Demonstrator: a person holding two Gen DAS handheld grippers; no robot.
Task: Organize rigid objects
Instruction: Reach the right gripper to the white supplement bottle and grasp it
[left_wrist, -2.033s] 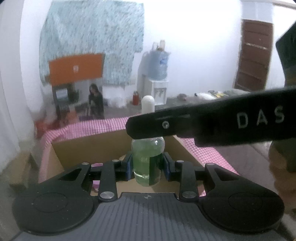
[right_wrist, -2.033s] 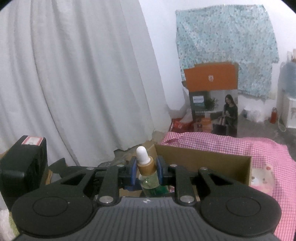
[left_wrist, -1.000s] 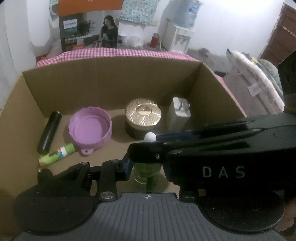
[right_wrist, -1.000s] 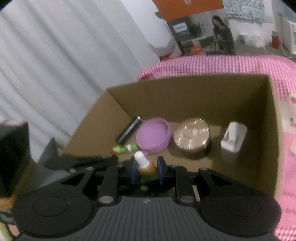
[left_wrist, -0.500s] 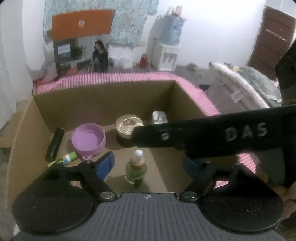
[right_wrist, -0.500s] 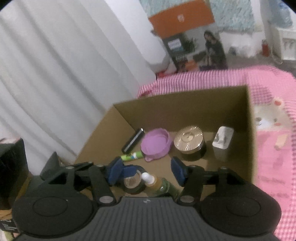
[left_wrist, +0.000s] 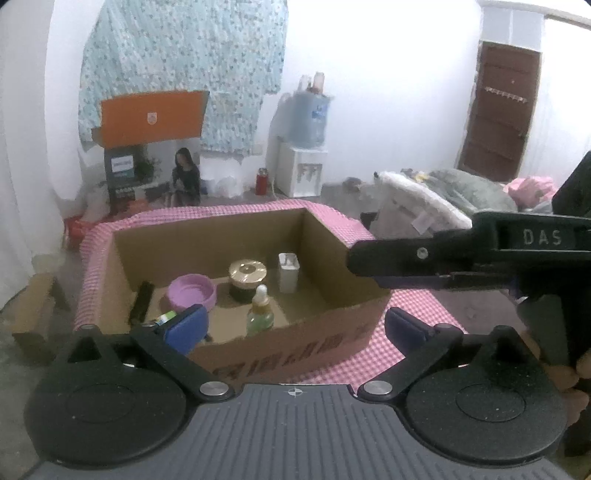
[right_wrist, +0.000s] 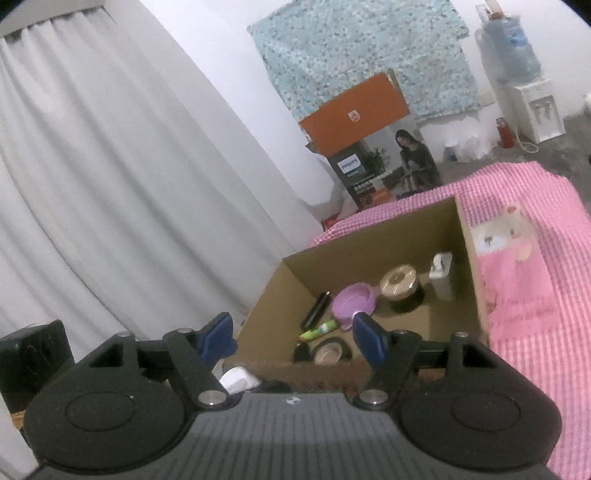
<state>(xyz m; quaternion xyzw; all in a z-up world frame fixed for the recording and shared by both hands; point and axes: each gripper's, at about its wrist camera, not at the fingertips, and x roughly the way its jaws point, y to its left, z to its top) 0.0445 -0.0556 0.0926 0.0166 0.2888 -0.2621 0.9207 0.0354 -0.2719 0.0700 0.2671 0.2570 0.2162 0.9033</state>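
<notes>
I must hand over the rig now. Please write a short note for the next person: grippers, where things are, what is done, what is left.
Left gripper: jaws opening, nothing between them.
Right gripper: jaws opening, empty too.
Cardboard box on the pink checked cloth holds the green dropper bottle, upright, plus purple lid, gold-lidded jar, white charger, black tube, green stick.
Done: dropper bottle placed.
Left: no other loose item is visible here; look around.

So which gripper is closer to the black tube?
Left, probably: left gripper sits short of the black tube; right gripper hangs by the box's right wall. Both jaws opening, empty.
</notes>
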